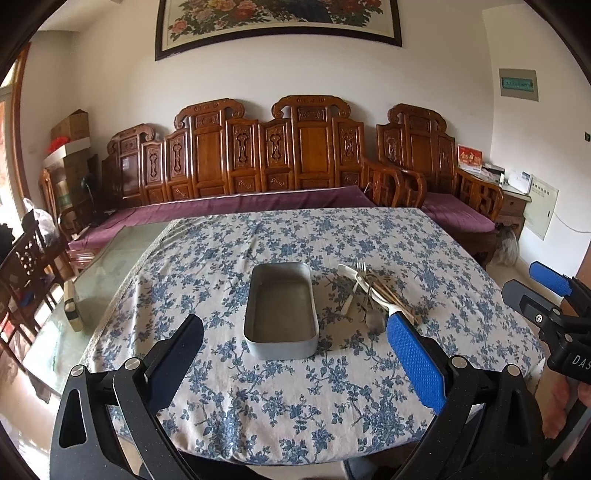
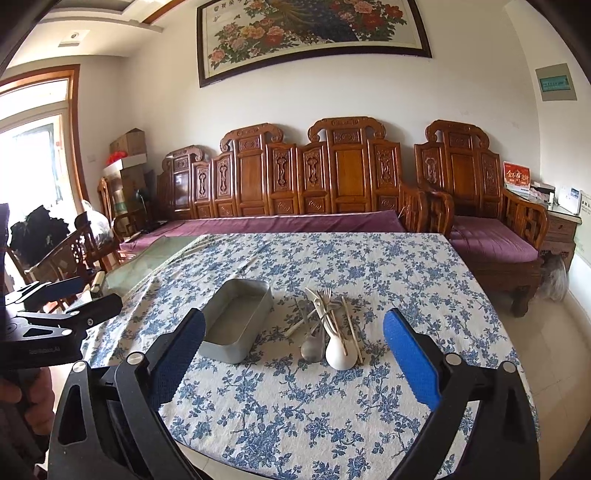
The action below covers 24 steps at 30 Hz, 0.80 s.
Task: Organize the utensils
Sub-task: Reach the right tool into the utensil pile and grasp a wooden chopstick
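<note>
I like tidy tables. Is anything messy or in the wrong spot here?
Yes. The utensils lie in a crisscrossed heap on the tablecloth, just right of the metal tray, which holds nothing. Nothing looks spilled or broken. Both grippers are open and holding nothing.

1. White walls; framed floral painting (image 2: 314, 35) high on back wall.
2. Carved wooden bench (image 2: 295, 177) along that wall, purple cushions; matching armchair (image 2: 480, 192) beside it.
3. Cardboard boxes (image 2: 127, 155) stacked in left corner.
4. Wood-framed window (image 2: 37, 129) at left, bright daylight.
5. Table under blue floral tablecloth (image 2: 295, 406).
6. Pale floor.
</note>
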Motion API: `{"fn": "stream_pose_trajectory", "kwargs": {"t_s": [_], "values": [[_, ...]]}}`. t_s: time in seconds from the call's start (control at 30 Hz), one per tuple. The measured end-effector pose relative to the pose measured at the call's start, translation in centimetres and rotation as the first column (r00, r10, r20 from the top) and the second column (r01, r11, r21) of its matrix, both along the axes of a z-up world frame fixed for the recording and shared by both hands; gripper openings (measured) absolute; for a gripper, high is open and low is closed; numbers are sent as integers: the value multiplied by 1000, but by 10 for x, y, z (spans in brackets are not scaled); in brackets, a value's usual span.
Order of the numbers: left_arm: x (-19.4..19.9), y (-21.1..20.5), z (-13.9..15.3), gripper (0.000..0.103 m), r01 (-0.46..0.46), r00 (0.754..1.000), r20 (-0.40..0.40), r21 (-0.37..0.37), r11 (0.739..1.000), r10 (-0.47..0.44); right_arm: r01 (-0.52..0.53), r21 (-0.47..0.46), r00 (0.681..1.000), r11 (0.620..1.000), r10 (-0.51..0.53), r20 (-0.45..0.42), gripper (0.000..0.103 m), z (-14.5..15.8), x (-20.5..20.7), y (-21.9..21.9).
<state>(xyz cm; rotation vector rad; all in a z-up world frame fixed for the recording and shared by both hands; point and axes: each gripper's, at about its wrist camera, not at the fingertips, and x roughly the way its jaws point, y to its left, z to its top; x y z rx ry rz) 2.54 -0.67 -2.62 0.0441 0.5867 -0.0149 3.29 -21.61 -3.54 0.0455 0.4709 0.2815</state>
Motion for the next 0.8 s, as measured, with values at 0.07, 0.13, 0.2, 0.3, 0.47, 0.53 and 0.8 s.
{"fn": "stream_pose_trajectory", "kwargs": {"t_s": [0.07,0.13,0.2,0.3,0.47,0.53,0.8], "values": [[7,-1,-7,97,6,1000,-25,5,1000,-6,-15,0,1000,1000,15,-15,93,-3,10,-2],[15,-3,-14,97,13,999,-39,13,1000,-13,-25,-4,999,1000,25,-24,89,-9,17,-1],[23,-3,-20,97,18,998,-58,12,1000,-17,-35,-10,999,999,35,-40,84,-14,26,0],[35,-5,-29,97,35,996,-81,6,999,-34,-50,-24,996,998,49,-71,75,-24,42,0],[59,-10,-42,97,58,991,-118,14,998,-56,-61,-24,991,998,58,-119,62,-40,73,-7],[69,-13,-45,96,70,989,-128,17,997,-67,-59,-27,989,998,55,-135,60,-46,86,-10],[114,-33,-64,96,138,975,-175,-14,990,-138,-68,-58,980,996,56,-193,47,-67,139,-23]]}}
